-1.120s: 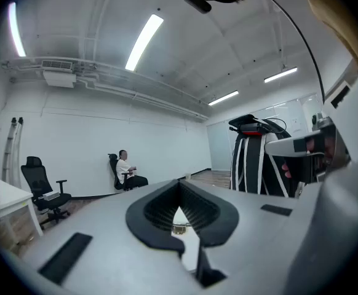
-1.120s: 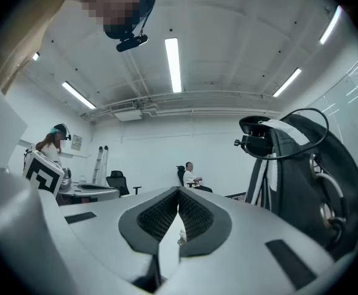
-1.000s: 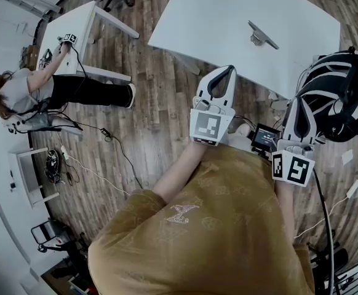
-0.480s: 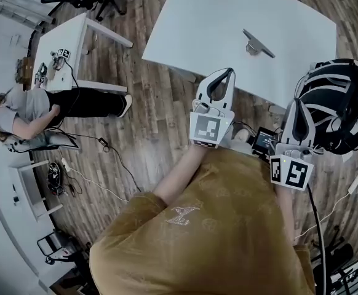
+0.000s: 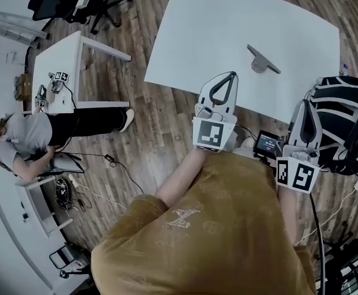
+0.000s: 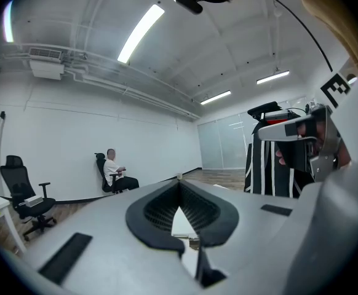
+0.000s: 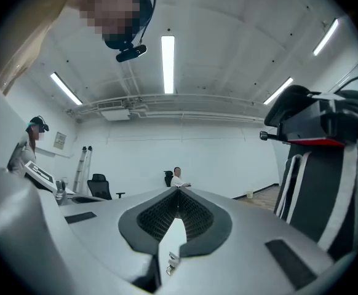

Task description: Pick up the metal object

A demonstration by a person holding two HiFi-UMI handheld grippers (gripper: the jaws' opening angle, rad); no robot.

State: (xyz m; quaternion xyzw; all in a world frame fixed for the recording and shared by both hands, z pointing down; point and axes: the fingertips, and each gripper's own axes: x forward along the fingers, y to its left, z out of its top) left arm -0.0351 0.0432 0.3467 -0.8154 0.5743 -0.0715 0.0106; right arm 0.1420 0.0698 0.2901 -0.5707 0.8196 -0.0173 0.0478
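- Nearest, 6 o'clock in the head view: the wearer's mustard shirt [image 5: 210, 238], both forearms reaching forward.
- Left gripper [image 5: 228, 76]: jaws pressed together, tips meeting, nothing between them. It hangs over the floor right at the near edge of the table [image 5: 197, 35]. Its own view looks level across the room, not down at the table.
- Right gripper [image 5: 308, 103]: jaws likewise closed and empty. It sits at 3 o'clock of the left one, beside a striped black chair [image 5: 345, 112].
- Metal object [image 5: 262, 60]: lies alone on the table, at 1 o'clock from the left gripper and 11 o'clock from the right, apart from both. Neither gripper view shows it.
- Farther, 9 o'clock: a 2nd person [image 5: 25, 143] near a small desk [image 5: 65, 54].

Step, as I judge it: approach only; no reach begun, the object untouched.

Next move calls for: choosing 1 gripper, tipping it down toward the tabletop, spreading its jaws, carrying it to straddle the object, then closing and lifting.
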